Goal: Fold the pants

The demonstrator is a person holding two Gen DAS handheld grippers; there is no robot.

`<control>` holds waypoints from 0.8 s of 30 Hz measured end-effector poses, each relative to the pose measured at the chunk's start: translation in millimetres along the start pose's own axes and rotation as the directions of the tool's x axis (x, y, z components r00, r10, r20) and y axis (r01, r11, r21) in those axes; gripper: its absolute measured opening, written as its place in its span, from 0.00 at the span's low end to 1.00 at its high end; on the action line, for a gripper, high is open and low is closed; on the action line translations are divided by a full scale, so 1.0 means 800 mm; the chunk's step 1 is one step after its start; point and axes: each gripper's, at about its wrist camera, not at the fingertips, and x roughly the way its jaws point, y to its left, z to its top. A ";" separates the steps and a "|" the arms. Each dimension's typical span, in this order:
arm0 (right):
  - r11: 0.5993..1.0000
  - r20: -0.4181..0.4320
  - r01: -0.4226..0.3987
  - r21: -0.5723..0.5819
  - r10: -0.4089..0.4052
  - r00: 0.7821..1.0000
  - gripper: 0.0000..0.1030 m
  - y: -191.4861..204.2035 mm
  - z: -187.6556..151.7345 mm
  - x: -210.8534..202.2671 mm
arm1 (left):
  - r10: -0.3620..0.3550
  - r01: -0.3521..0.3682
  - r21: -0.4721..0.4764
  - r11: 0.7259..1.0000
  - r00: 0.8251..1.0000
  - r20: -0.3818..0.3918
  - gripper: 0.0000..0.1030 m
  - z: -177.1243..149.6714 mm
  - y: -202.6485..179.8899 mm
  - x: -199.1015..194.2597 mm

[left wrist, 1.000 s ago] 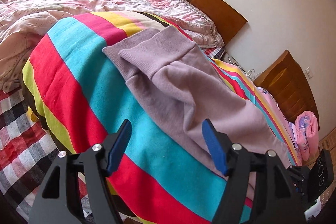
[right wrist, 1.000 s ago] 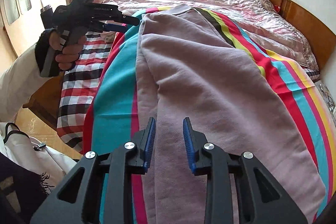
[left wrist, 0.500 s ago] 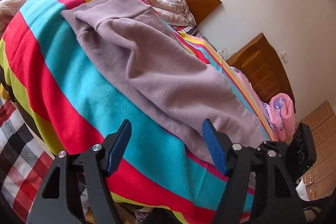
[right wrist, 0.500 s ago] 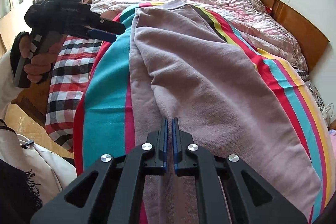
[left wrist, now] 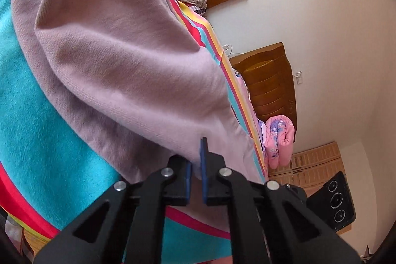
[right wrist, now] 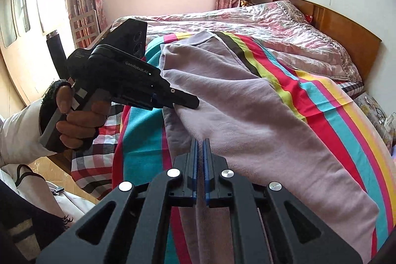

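Reading "GenRobot.AI", the left claw (right wrist: 188, 103) pinches the lilac pants (right wrist: 247, 115) at frame centre. Right claw (right wrist: 200, 152) also grips them. Only the left wrist view shows a pink rolled quilt (left wrist: 279, 140).

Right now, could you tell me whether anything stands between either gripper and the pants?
Nothing visible does. The left gripper is already shut on the near edge of the lilac pants, and the right gripper is shut on them too. The pants lie on the striped blanket.

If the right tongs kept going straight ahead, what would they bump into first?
The purple pants themselves. The right tongs are already shut on the fabric, and more of it lies straight ahead. The left tongs grip the pants a little further on and to the left, though depth is hard to judge.
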 end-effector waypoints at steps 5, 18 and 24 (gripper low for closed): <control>0.993 -0.069 -0.037 -0.108 0.030 0.997 0.03 0.039 -0.015 0.021 | 0.188 -0.189 0.159 0.969 0.982 0.026 0.06 -0.010 -0.023 -0.010; 0.990 -0.129 -0.090 -0.107 0.076 0.989 0.77 0.039 -0.030 0.034 | 0.157 -0.152 0.146 0.977 0.988 -0.019 0.67 -0.011 0.013 -0.055; 0.988 -0.037 -0.056 -0.144 0.051 0.998 0.66 -0.003 0.033 0.041 | 0.136 -0.144 0.011 0.989 0.954 0.266 0.70 0.059 0.049 -0.157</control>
